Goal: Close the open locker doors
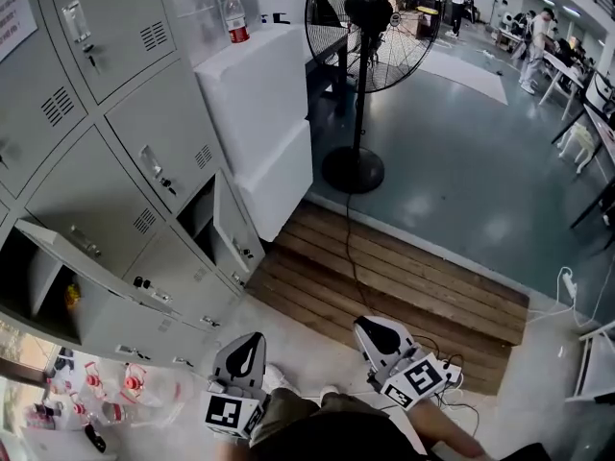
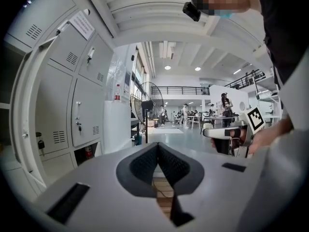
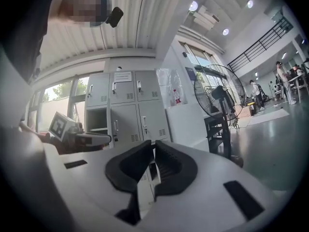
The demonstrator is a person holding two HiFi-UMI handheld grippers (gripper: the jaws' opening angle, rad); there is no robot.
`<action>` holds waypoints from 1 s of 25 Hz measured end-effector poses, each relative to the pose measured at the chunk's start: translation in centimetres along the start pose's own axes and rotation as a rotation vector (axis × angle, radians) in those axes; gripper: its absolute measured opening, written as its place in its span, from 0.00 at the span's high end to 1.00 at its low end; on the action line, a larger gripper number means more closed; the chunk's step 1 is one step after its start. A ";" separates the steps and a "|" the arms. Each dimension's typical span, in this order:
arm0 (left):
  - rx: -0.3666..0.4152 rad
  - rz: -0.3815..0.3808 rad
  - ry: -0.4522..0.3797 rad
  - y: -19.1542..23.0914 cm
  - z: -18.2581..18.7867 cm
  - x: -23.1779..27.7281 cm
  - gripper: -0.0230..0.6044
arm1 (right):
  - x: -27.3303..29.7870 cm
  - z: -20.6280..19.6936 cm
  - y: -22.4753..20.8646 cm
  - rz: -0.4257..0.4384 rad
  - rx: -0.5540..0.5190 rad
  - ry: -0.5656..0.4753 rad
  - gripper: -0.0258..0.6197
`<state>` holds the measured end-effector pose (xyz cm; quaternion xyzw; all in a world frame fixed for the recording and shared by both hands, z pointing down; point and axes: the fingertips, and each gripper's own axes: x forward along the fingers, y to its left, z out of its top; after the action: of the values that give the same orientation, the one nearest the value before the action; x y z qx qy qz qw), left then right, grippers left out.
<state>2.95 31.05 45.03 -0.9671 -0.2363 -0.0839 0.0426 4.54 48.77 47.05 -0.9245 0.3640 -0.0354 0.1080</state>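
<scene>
A bank of grey lockers (image 1: 115, 133) fills the left of the head view. Two doors stand open: a low one (image 1: 236, 223) on the right column, swung out toward the floor space, and a wider one (image 1: 82, 250) further left, with a yellow item inside its compartment (image 1: 71, 298). My left gripper (image 1: 252, 339) and right gripper (image 1: 371, 327) are held low near the person's body, well short of both doors. Both are shut with nothing between the jaws. In the left gripper view the jaws (image 2: 157, 147) meet, beside an open door edge (image 2: 23, 110). The right gripper's jaws (image 3: 153, 145) face the lockers (image 3: 126, 111).
A white block (image 1: 259, 113) with a bottle (image 1: 234, 17) on top stands beside the lockers. A pedestal fan (image 1: 354, 166) rises behind a wooden pallet (image 1: 404, 281). Wrapped bottles (image 1: 106, 387) lie on the floor at lower left. Cables and a power strip trail at lower right.
</scene>
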 end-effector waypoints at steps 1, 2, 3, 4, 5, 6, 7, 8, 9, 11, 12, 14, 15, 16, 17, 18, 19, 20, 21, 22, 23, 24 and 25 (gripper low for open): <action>0.001 -0.004 0.002 0.3 0.0 0.6 0.95 | 0.3 -0.2 -0.4 -0.005 0.004 0.007 0.90; -0.003 -0.012 0.002 0.6 -0.1 1.2 0.95 | 0.6 -0.4 -0.7 -0.010 0.007 0.012 0.90; -0.007 -0.022 0.003 0.9 -0.3 1.8 0.95 | 1.0 -0.6 -1.0 -0.015 0.007 0.016 0.90; -0.012 -0.030 0.003 1.2 -0.4 2.4 0.95 | 1.4 -0.8 -1.3 -0.022 0.006 0.019 0.90; -0.014 -0.037 0.002 1.6 -0.4 3.0 0.95 | 1.9 -0.9 -1.7 -0.030 0.005 0.022 0.90; -0.013 -0.043 -0.002 2.1 -0.5 3.6 0.95 | 2.4 -0.9 -2.1 -0.038 0.005 0.025 0.90; -0.011 -0.050 -0.008 2.7 -0.4 4.3 0.95 | 3.0 -1.0 -2.5 -0.047 0.006 0.029 0.90; -0.008 -0.058 -0.012 3.3 -0.3 5.0 0.95 | 3.7 -0.9 -2.9 -0.056 0.008 0.033 0.90; -0.008 -0.067 -0.013 4.0 -0.2 5.6 0.95 | 4.5 -0.9 -3.2 -0.064 0.009 0.035 0.90; -0.018 -0.084 -0.007 5.6 0.2 7.0 0.95 | 6.4 -0.6 -3.7 -0.078 0.008 0.037 0.90; -0.022 -0.091 -0.007 6.4 0.4 7.7 0.95 | 7.5 -0.5 -3.9 -0.084 0.007 0.038 0.90; -0.021 -0.105 -0.015 8.1 0.9 9.1 0.95 | 9.7 -0.3 -4.4 -0.092 0.005 0.043 0.90; -0.017 -0.113 -0.018 8.9 1.2 9.7 0.95 | 10.9 -0.2 -4.6 -0.094 0.003 0.045 0.90; -0.010 -0.122 -0.020 9.8 1.3 10.4 0.95 | 12.0 -0.1 -4.7 -0.097 0.001 0.046 0.90; -0.001 -0.131 -0.023 10.6 1.3 11.0 0.95 | 13.1 0.1 -4.7 -0.101 -0.002 0.046 0.90; 0.009 -0.141 -0.025 11.4 1.4 11.5 0.95 | 14.2 0.2 -4.7 -0.104 -0.003 0.046 0.90; 0.016 -0.150 -0.022 12.2 1.6 12.1 0.95 | 15.2 0.4 -4.7 -0.107 -0.002 0.045 0.90; 0.020 -0.157 -0.017 13.0 1.7 12.6 0.95 | 16.3 0.5 -4.7 -0.109 -0.002 0.043 0.90; 0.022 -0.163 -0.015 13.8 1.9 13.0 0.95 | 17.3 0.6 -4.7 -0.111 -0.002 0.040 0.90; 0.022 -0.167 -0.015 14.6 2.0 13.4 0.95 | 18.3 0.7 -4.6 -0.112 -0.004 0.038 0.90; 0.021 -0.172 -0.016 15.3 2.1 13.8 0.95 | 19.2 0.8 -4.7 -0.112 -0.007 0.036 0.90; 0.019 -0.175 -0.016 16.0 2.1 14.2 0.95 | 20.1 0.9 -4.7 -0.110 -0.010 0.035 0.90; 0.016 -0.178 -0.014 16.5 2.1 14.5 0.95 | 20.9 1.0 -4.7 -0.106 -0.014 0.035 0.90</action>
<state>23.56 23.18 44.91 -0.9425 -0.3223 -0.0788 0.0409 23.14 38.05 46.88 -0.9424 0.3166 -0.0548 0.0928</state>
